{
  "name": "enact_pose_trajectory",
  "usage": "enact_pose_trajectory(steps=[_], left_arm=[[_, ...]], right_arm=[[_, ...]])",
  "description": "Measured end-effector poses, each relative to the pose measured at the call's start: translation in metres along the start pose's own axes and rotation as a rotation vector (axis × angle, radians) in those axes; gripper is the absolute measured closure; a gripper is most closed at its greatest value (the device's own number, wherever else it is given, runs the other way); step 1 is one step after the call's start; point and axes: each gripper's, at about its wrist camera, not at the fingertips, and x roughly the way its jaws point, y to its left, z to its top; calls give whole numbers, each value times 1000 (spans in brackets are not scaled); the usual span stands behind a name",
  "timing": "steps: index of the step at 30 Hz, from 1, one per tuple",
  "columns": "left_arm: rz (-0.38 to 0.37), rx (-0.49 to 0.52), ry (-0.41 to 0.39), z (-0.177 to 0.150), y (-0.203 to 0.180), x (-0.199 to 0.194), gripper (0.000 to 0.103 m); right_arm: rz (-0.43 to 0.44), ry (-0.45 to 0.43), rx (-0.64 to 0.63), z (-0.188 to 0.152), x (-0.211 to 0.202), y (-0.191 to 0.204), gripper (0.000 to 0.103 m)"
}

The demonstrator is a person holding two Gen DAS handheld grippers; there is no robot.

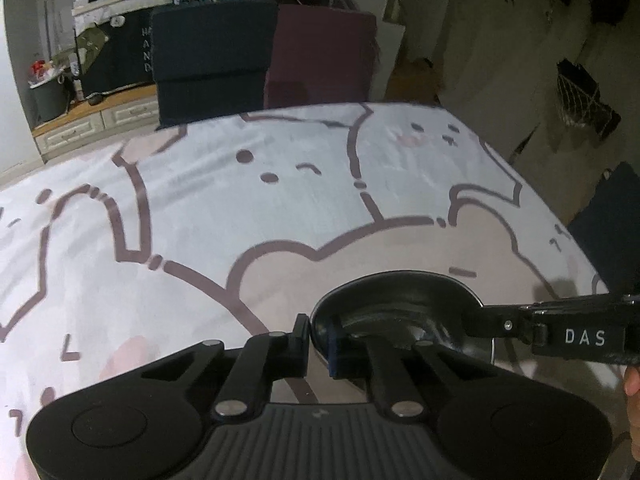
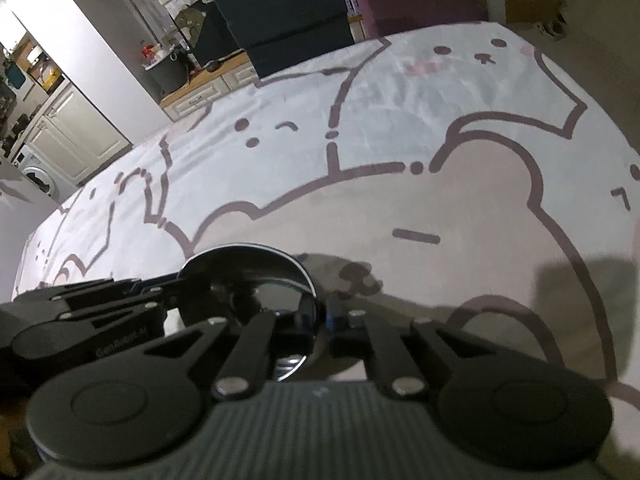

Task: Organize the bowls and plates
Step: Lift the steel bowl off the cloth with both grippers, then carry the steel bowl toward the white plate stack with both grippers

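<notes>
Your left gripper [image 1: 318,344] is clamped on the near-left rim of the shiny dark bowl [image 1: 396,300], which sits on the cartoon-print tablecloth [image 1: 200,208]. Your right gripper [image 2: 322,328] pinches the opposite rim, so the bowl lies between them. It looks rigid, light and slick, so grip the rim's lip squarely.
</notes>
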Motion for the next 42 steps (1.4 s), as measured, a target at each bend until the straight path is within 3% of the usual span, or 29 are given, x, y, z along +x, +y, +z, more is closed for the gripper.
enact_pose_trajectory(steps=[12, 28, 37, 42], left_arm=[[106, -38, -121, -15, 19, -101, 94], [232, -182, -219, -91, 81, -227, 94], [228, -249, -205, -133, 113, -244, 96], [226, -272, -138, -148, 129, -234, 96]], right_arm=[[84, -108, -84, -15, -54, 52, 97], [220, -147, -273, -78, -101, 169, 97], [235, -102, -395, -119, -103, 214, 97], [210, -58, -460, -141, -95, 230, 97]])
